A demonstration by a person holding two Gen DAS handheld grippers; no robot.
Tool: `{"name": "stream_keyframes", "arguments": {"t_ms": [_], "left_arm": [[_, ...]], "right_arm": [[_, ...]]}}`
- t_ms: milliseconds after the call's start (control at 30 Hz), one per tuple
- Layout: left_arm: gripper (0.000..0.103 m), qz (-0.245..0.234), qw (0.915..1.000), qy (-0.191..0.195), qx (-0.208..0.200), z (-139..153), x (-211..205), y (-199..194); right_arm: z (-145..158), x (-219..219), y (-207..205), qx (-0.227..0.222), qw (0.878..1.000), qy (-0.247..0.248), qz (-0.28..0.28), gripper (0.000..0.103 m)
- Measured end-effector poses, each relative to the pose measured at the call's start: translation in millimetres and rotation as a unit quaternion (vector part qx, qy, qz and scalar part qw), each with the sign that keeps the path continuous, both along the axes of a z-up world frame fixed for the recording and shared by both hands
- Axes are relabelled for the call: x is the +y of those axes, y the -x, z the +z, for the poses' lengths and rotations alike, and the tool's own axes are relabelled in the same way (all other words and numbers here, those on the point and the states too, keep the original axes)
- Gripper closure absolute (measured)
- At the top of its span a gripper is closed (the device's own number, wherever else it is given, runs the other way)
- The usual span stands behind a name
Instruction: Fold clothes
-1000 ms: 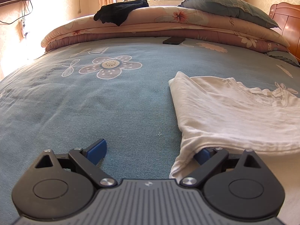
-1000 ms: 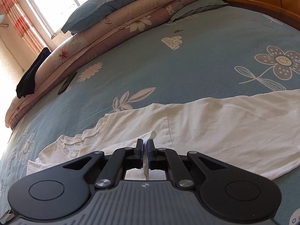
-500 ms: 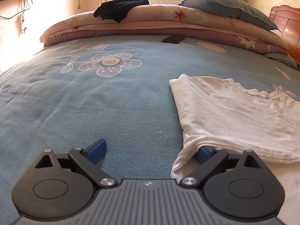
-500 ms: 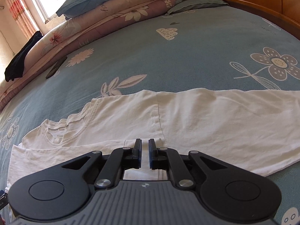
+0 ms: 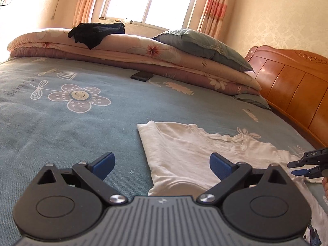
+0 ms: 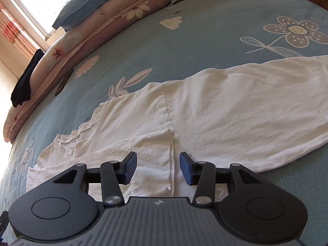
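On the bed (image 5: 61, 127), the white T-shirt (image 6: 225, 106) is laid flat, one side already folded in over its middle. It has just been released: the right gripper (image 6: 157, 168), pinched shut on the folded sleeve a second ago, is seen with its jaws opening and the cloth lying loose between them. This fold is judged finished. The left gripper (image 5: 162, 164), lifted off the shirt's edge, is held tilted down over it, jaws wide and empty.
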State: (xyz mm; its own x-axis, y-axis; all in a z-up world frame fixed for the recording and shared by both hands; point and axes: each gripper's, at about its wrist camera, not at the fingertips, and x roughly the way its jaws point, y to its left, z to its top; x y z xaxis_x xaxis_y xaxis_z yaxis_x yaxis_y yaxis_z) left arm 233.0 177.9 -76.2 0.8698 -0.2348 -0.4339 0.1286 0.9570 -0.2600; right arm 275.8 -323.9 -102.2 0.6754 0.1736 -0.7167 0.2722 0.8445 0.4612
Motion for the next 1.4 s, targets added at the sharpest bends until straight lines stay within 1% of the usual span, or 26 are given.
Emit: {"name": "stream_keyframes", "arguments": {"t_ms": [67,167,233,267,300,333,367,433,467,567,633,767,900,967,1033,1133,1167,1200,1267,1333,1400], "left_arm": [[0.002,0.038,0.9992,-0.004,0.010,-3.6,7.8,-4.7],[0.002,0.101,0.9942,-0.010,0.035,-9.9,21.3,-12.9],[0.002,0.128,0.9909,0.007,0.042,-11.9,31.3,-15.0],[0.002,0.138,0.9893,0.018,0.045,-12.8,36.0,-15.8],[0.002,0.140,0.9887,0.025,0.047,-13.6,39.1,-16.3],[0.002,0.141,0.9884,0.028,0.049,-14.5,40.8,-16.8],[0.002,0.142,0.9882,0.025,0.052,-15.3,41.2,-17.5],[0.002,0.142,0.9881,0.008,0.058,-16.3,38.3,-19.1],[0.002,0.136,0.9887,-0.007,0.062,-16.9,35.6,-19.2],[0.002,0.092,0.9924,-0.038,0.072,-19.4,24.9,-19.7],[0.002,0.064,0.9934,-0.053,0.079,-22.2,14.9,-20.8],[0.002,0.032,0.9890,-0.114,0.089,-26.7,-7.1,-19.9],[0.002,0.018,0.9839,-0.148,0.099,-31.2,-20.3,-21.5],[0.002,0.010,0.9819,-0.167,0.089,-31.3,-27.9,-19.3],[0.002,0.022,0.9796,-0.181,0.085,-32.1,-33.9,-21.3],[0.001,0.070,0.9722,-0.209,0.080,-32.8,-36.2,-25.0],[0.001,0.076,0.9725,-0.204,0.084,-32.1,-32.9,-25.6],[0.001,0.078,0.9749,-0.189,0.089,-31.4,-28.4,-25.9],[0.001,0.075,0.9778,-0.167,0.102,-30.9,-21.0,-26.9],[0.001,0.073,0.9779,-0.165,0.105,-31.5,-18.3,-27.1],[0.001,0.073,0.9785,-0.159,0.109,-32.2,-17.1,-27.1]], "right_arm": [[-0.2,3.7,-5.0,0.002,1.000,0.015,0.012,0.050],[0.9,12.6,-9.7,0.001,0.998,0.052,0.028,0.051],[1.8,19.6,-12.3,0.003,0.996,0.083,0.038,0.068],[2.3,23.8,-13.1,0.009,0.993,0.110,0.041,0.084],[3.0,25.6,-13.1,0.011,0.992,0.123,0.041,0.090],[4.1,25.3,-12.5,0.010,0.991,0.126,0.039,0.093],[5.4,24.3,-11.9,0.009,0.991,0.127,0.035,0.100],[8.4,20.9,-10.9,0.003,0.992,0.123,0.031,0.100],[9.6,19.6,-10.5,0.002,0.992,0.122,0.029,0.100],[11.3,18.9,-10.6,0.002,0.992,0.125,0.027,0.100],[10.7,19.7,-11.2,0.006,0.991,0.129,0.025,0.100],[7.9,21.2,-12.3,0.014,0.992,0.127,0.019,0.100],[7.7,22.7,-11.7,0.015,0.992,0.127,0.019,0.099],[8.8,22.8,-10.8,0.015,0.991,0.128,0.019,0.099],[9.8,23.1,-9.7,0.014,0.992,0.126,0.020,0.096],[12.9,26.7,-8.3,0.013,0.990,0.137,0.021,0.096],[15.2,28.7,-8.0,0.014,0.989,0.143,0.020,0.096],[19.3,31.5,-7.3,0.012,0.989,0.148,0.021,0.096],[32.8,40.8,-5.0,-0.008,0.988,0.153,0.033,0.096],[50.8,57.2,-6.5,-0.034,0.986,0.148,0.063,0.096],[68.8,83.4,-15.5,-0.057,0.983,0.130,0.114,0.096]]}}
